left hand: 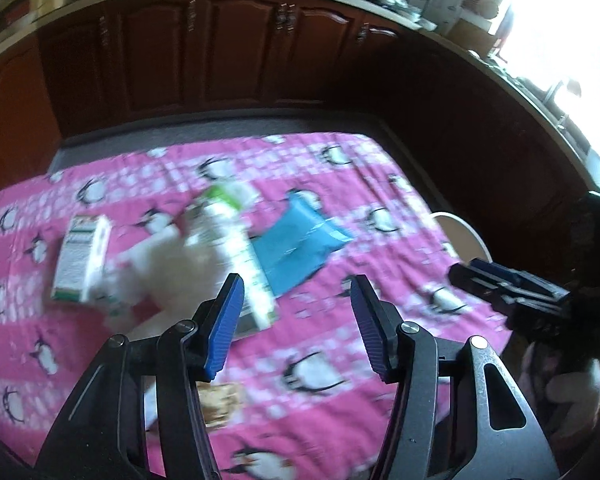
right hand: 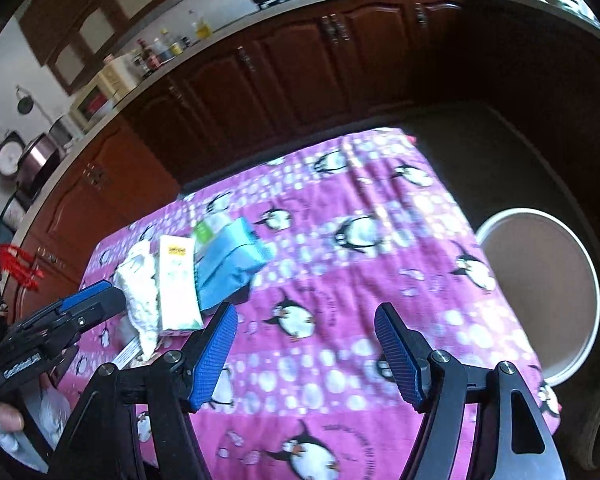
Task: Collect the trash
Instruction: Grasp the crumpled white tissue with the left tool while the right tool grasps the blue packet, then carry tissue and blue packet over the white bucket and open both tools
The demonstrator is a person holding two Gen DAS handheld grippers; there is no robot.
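You are working in a kitchen with dark wooden cabinets, over a surface [right hand: 340, 360] draped in a pink penguin-print cloth. The trash is sitting in a loose cluster on the cloth: a blue packet [right hand: 232, 260], a tall white carton [right hand: 178, 284] lying beside it, a crumpled white tissue [right hand: 140, 292], a small white box [left hand: 82, 264] off to the side, and a green-and-white wrapper [left hand: 228, 196] at the far end. A round white bin [right hand: 540, 296] is standing on the floor past the surface's edge.

Your left claw [left hand: 296, 320] is hanging half open with nothing between its blue pads, just short of the carton. Your right claw [right hand: 306, 356] is standing wide and empty over bare cloth, between the pile and the bin.

You appear to be at the picking stage, with no piece yet gripped. The next move is calling for one claw to come down around a single item, close, and carry it to the bin.

The printing on the carton and box is too blurred to read.
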